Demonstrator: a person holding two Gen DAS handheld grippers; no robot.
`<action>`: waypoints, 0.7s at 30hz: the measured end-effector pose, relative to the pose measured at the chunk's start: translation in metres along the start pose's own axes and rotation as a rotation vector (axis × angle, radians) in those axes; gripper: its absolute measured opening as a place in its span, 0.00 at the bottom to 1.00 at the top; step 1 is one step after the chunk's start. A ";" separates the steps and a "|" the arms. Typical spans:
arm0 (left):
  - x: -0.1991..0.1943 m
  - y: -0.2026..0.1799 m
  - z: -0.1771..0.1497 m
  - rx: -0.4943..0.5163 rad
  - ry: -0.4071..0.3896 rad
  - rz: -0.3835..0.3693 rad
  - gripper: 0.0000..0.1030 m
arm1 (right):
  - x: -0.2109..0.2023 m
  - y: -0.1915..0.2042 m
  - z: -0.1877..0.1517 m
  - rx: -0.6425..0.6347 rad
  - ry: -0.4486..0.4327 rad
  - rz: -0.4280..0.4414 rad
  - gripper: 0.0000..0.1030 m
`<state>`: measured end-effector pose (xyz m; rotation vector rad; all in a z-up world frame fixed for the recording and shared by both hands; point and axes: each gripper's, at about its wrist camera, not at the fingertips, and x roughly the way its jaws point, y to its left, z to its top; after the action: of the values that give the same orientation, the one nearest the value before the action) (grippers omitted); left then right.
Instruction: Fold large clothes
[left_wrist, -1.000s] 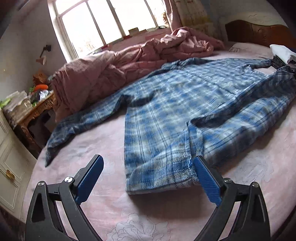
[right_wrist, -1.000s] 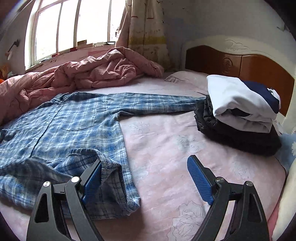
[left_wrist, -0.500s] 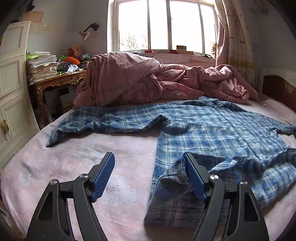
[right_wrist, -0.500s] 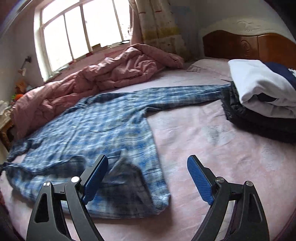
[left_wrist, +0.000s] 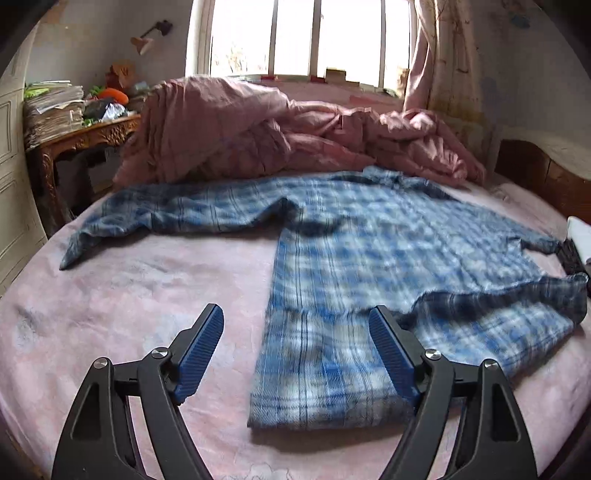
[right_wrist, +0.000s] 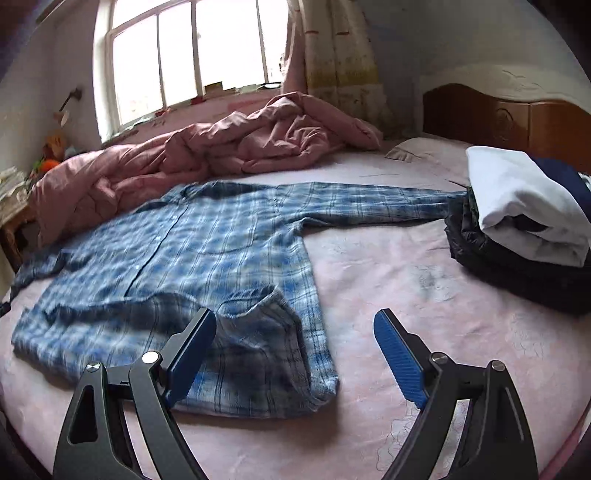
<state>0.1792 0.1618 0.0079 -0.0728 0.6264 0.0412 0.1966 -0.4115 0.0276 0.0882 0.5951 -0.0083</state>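
A blue plaid shirt (left_wrist: 388, 258) lies spread on a pink bed (left_wrist: 147, 295), its hem partly flipped up (rumpled). The left gripper (left_wrist: 295, 343) and right gripper (right_wrist: 295, 347) hover with fingers apart, holding nothing. Grabbing only one layer could twist the fold.

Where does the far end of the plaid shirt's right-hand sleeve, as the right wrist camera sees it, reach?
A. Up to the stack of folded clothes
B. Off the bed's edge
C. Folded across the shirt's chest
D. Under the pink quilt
A: the plaid shirt has its sleeve stretched flat across the sheet, its cuff ending against the dark bottom of the stack of folded clothes.
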 end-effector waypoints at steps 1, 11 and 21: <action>0.006 -0.001 -0.002 0.009 0.018 0.021 0.78 | 0.002 0.001 -0.001 -0.016 0.025 0.017 0.86; 0.062 0.024 -0.013 -0.110 0.175 0.113 0.56 | 0.051 -0.037 0.000 0.086 0.165 -0.166 0.27; -0.018 -0.013 -0.014 0.046 -0.125 0.091 0.64 | -0.002 -0.019 -0.003 0.071 0.035 -0.054 0.27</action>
<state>0.1572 0.1473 0.0084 0.0032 0.5048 0.1186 0.1931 -0.4307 0.0248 0.1409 0.6322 -0.0803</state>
